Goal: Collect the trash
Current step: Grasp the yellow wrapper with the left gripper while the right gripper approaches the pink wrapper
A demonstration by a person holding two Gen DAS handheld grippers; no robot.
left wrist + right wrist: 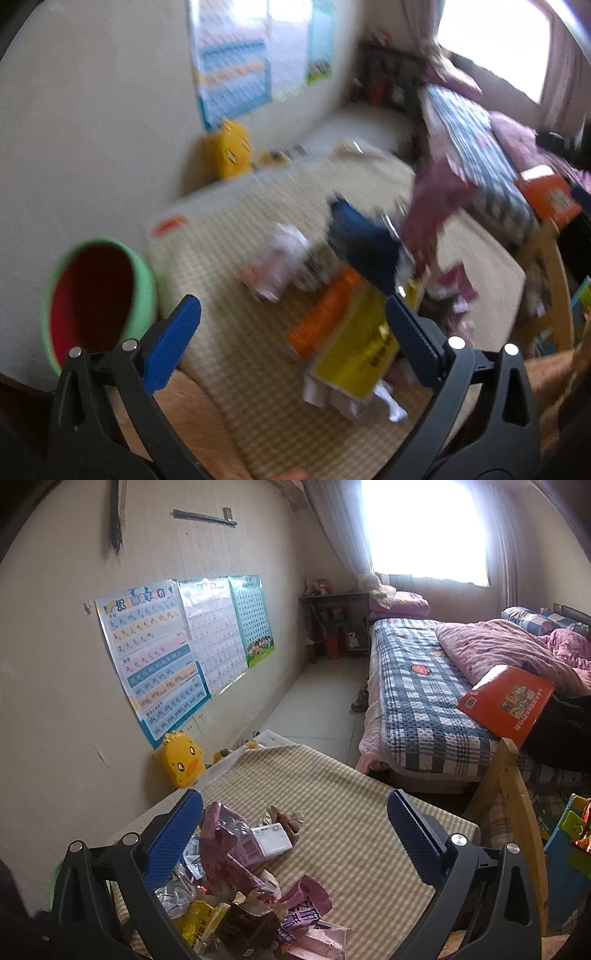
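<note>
A pile of trash lies on a table with a checked cloth [351, 812]. In the blurred left wrist view I see a yellow packet [354, 350], an orange box [325, 314] and white wrappers [277, 258]; the other gripper's blue fingers [365, 243] hang above them. A green bin with a red inside [92, 299] stands at the table's left. My left gripper [291, 325] is open above the cloth. In the right wrist view purple wrappers [229, 834], a small white carton [273, 842] and foil [177, 890] lie between the fingers. My right gripper [295, 823] is open over them.
A yellow duck toy [183, 760] stands by the wall with posters [166, 646]. A bed with a plaid cover [424, 686], pink quilt and an orange book [509, 705] is on the right. A wooden chair back [513, 794] stands near the table's right edge.
</note>
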